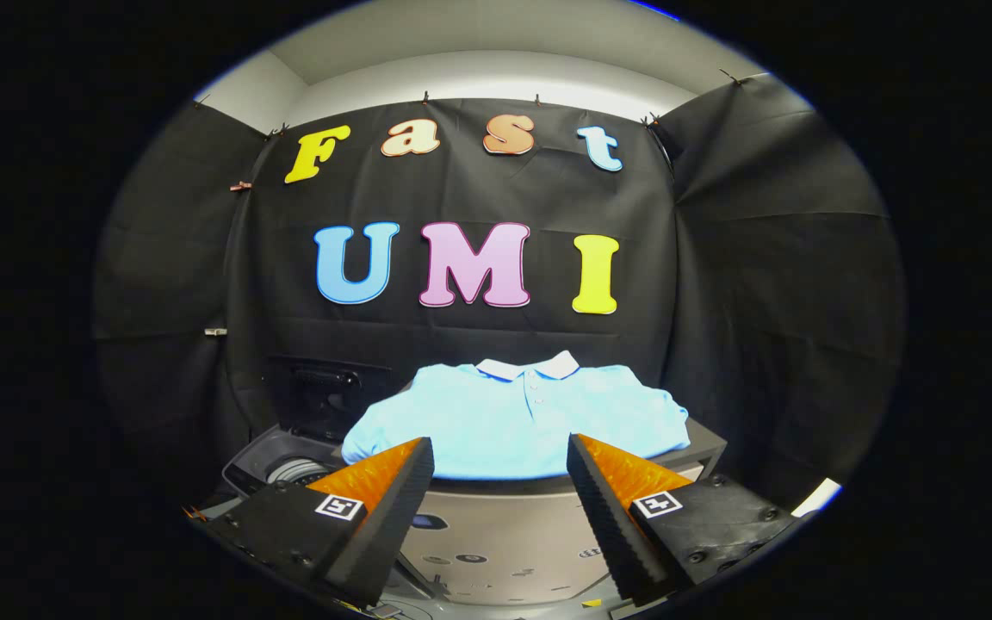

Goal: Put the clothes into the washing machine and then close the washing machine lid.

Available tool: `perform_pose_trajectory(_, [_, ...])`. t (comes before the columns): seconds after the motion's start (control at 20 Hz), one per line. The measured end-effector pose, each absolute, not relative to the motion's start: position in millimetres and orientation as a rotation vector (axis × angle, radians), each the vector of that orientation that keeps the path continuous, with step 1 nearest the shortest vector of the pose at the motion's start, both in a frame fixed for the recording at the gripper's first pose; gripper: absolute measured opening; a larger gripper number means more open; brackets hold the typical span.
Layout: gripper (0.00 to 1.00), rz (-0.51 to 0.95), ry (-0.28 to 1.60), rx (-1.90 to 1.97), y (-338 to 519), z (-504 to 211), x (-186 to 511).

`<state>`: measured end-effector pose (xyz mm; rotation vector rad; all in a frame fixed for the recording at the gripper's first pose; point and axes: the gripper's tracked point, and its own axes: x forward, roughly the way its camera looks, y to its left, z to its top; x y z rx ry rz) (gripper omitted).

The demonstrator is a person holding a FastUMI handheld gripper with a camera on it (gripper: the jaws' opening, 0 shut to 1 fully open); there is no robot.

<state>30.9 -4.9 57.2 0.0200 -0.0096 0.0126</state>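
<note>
A light blue polo shirt with a white collar lies spread flat on a dark raised surface, just beyond my fingers. My gripper is open, its two fingers wide apart with nothing between them, pointing at the shirt's lower hem. To the left of the shirt and lower down, the washing machine's round drum opening shows, with its dark lid raised upright behind it. The machine's grey control panel with several buttons lies below and between my fingers.
Black cloth walls close the booth at the back and on both sides. A white strip lies at the lower right past my right finger.
</note>
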Motion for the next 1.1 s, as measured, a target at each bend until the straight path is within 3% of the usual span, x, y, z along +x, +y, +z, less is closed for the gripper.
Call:
perform_pose_trajectory(0.3, [0.98,0.012,0.017,-0.008,-20,83,67])
perform_pose_trajectory(1.1, [0.98,0.04,0.335,-0.05,-26,64,195])
